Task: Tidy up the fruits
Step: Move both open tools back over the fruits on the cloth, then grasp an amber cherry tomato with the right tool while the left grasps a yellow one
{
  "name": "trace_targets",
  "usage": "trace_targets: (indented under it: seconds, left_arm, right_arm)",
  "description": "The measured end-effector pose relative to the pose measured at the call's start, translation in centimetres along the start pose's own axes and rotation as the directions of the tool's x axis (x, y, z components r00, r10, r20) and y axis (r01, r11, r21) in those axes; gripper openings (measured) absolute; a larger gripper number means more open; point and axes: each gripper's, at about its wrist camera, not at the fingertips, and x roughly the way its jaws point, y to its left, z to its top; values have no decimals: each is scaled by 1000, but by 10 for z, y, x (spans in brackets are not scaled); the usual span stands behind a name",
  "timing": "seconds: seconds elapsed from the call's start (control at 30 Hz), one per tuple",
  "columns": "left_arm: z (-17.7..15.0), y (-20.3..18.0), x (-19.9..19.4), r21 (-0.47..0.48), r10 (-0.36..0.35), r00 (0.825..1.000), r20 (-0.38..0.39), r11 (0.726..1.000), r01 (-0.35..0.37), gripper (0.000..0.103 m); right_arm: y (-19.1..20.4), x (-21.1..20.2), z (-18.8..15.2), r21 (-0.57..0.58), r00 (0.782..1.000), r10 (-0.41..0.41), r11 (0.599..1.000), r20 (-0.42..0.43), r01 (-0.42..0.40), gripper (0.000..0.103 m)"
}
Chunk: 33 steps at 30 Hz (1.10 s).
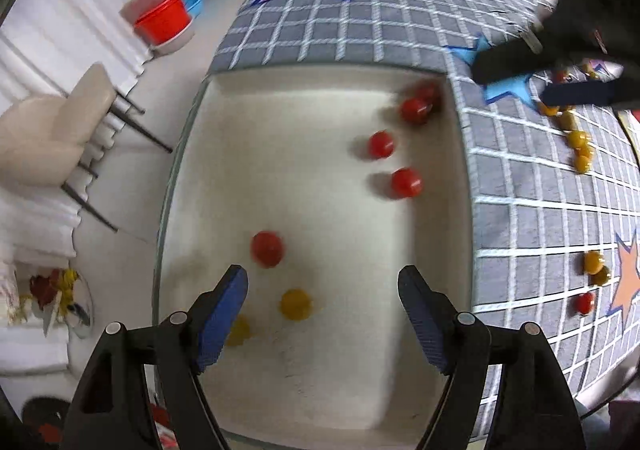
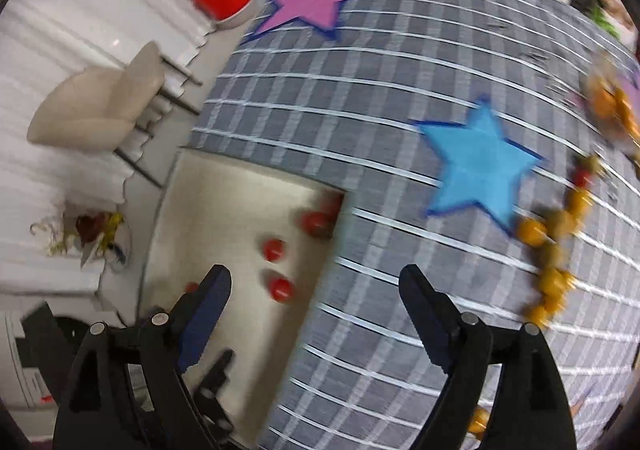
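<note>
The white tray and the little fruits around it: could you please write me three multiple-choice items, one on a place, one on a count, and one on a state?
1. Where does the white tray sit?
A. at the table's edge, beside the checked cloth
B. on the chair
C. on the floor

2. How many yellow fruits lie in the tray in the left wrist view?
A. none
B. two
C. six

3. How does the left gripper stand?
A. shut on a fruit
B. shut on nothing
C. open, empty

Answers:
1 A: the cloth borders the tray on two sides.
2 B: one yellow fruit sits between the fingers, another yellow fruit by the left finger.
3 C: the fingers are wide apart, holding nothing.
</note>
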Motion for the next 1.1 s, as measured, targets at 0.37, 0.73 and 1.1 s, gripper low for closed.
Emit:
trace_targets:
  seconds: [0.37,0.73,1.1]
  left_arm:
    - [41,-81,-14,199,-107,994,30,975,99,79]
    - [59,-151,9,296,-189,980,-55,935,197,79]
    - [77,-202,28,340,-233,969,-87,907,249,79]
  right_arm:
    - [-113,-47,-93,177,986,-163,970,-20,164,88]
    - [-160,-42,-183,243,974,-202,944,-107,222,88]
    - [-145,-23,-203,83,978,-189,977,-90,196,67]
